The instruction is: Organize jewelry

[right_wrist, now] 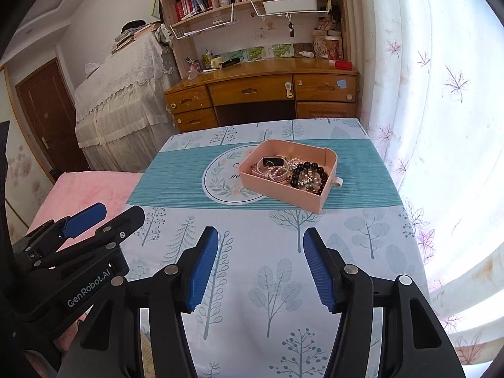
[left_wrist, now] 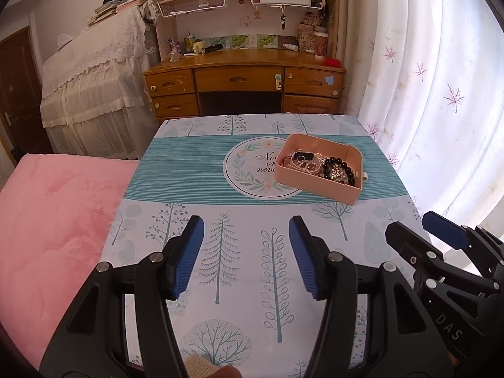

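Note:
A pink tray [left_wrist: 285, 179] [right_wrist: 252, 178] sits on the table's teal stripe, right of centre. It holds a pile of jewelry: a black bead bracelet [left_wrist: 338, 165] [right_wrist: 310, 168], pearl strands [left_wrist: 318, 160], and a pink band with a dark face [right_wrist: 272, 160]. My left gripper [left_wrist: 245, 230] is open and empty, low over the near part of the table, well short of the tray. My right gripper [right_wrist: 260, 241] is open and empty, beside the left one. Each gripper shows in the other's view [left_wrist: 419, 225] [right_wrist: 118, 212].
The table wears a tree-print cloth [left_wrist: 242, 252] [right_wrist: 277, 271]. A pink bed [left_wrist: 53, 226] lies along its left edge. A white curtain [left_wrist: 425, 94] hangs to the right. A wooden desk [left_wrist: 245, 82] with bookshelves stands behind, and a lace-covered piece of furniture [left_wrist: 94, 88] to the left.

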A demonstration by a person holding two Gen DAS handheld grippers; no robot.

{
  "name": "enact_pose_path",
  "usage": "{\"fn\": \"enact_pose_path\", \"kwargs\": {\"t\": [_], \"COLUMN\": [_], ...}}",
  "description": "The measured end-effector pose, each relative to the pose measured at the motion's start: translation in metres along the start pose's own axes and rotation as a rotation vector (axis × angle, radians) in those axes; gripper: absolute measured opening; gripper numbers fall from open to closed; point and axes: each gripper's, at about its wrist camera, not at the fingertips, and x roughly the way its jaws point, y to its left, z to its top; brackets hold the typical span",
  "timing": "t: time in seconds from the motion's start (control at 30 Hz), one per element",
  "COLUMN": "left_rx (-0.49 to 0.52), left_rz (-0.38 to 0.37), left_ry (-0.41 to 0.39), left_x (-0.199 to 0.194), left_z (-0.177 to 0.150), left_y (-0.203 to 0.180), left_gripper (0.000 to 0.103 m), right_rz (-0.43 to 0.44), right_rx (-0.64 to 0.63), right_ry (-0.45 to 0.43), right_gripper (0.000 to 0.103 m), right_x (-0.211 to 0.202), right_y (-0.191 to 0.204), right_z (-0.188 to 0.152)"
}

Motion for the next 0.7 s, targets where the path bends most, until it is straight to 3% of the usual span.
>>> {"fn": "enact_pose_path", "kwargs": {"t": [0.7], "left_rx": [0.004], "left_rz": [0.006], "left_ry": [0.027], "left_x": [0.0010], "left_z": [-0.0052], "left_y": [0.0016], "left_gripper": [0.054], "right_rz": [0.002], "right_rx": [-0.001], "right_ry": [0.008], "right_gripper": [0.057], "right_x": [-0.0005], "right_y": [0.0015], "right_z": [0.0012]}}
